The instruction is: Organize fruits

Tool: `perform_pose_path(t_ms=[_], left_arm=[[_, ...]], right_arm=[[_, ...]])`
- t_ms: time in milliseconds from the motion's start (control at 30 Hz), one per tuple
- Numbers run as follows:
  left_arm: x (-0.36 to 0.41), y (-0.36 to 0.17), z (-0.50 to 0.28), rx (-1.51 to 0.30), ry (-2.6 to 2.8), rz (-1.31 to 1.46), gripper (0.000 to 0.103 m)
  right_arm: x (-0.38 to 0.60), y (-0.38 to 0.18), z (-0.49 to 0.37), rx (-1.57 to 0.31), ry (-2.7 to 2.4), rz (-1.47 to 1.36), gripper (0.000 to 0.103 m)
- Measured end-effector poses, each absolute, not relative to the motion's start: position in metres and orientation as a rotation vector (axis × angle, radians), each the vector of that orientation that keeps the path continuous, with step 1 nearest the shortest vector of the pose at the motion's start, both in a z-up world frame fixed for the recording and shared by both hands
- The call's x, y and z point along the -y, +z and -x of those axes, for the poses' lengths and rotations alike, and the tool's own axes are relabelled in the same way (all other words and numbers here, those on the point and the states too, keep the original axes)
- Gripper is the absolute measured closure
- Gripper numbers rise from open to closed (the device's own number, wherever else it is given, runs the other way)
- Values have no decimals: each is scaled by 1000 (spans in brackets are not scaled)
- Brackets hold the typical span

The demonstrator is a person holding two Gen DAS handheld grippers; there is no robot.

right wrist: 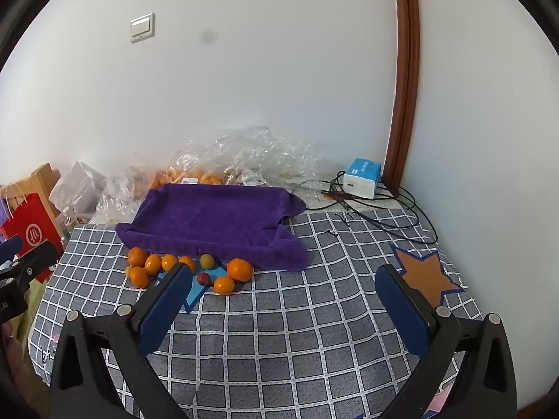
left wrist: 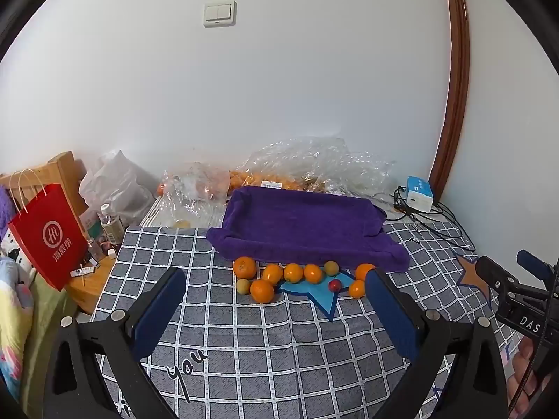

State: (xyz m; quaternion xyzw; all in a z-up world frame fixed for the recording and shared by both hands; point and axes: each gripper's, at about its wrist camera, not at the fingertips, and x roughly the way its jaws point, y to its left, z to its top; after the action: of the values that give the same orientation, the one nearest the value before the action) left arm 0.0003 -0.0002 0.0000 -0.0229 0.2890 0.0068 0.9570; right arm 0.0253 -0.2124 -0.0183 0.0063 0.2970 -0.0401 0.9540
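Far left, beside the bed: a red paper bag (left wrist: 49,234) with white handles, standing upright against wooden furniture, a small bottle (left wrist: 111,221) just behind it. On the checked grey bedsheet (left wrist: 244,342), toward the wall, a purple towel (left wrist: 300,225) draped over a tray shape, with crumpled clear plastic bags (left wrist: 307,164) behind it. Along the towel's near edge, a loose cluster of fruits: oranges (left wrist: 244,267) in a rough row, a greenish-yellow fruit (left wrist: 243,286) at the left end, another (left wrist: 331,267) further right, and a small red fruit (left wrist: 334,285) on a blue star print (left wrist: 314,291).

Left gripper (left wrist: 276,309): jaws spread as wide as they go, nothing between the blue pads (left wrist: 159,309), hanging above the sheet just short of the fruit and touching none. Right pad overlapping one orange in view only.

Right gripper (right wrist: 284,309): likewise spread fully, empty, above bare sheet to the right of the fruit cluster (right wrist: 223,284), tilted downward. Further right, an orange star print (right wrist: 428,277), then a blue-and-white box (right wrist: 361,178) with black cables (right wrist: 401,209) near the wall.
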Motion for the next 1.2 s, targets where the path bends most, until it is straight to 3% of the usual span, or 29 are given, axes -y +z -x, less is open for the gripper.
perform_pose_path(t_ms=[1200], left_arm=[[1,-1,0,-581,14,47,0]], right_arm=[[208,-24,-24,-608,-71,-3,0]])
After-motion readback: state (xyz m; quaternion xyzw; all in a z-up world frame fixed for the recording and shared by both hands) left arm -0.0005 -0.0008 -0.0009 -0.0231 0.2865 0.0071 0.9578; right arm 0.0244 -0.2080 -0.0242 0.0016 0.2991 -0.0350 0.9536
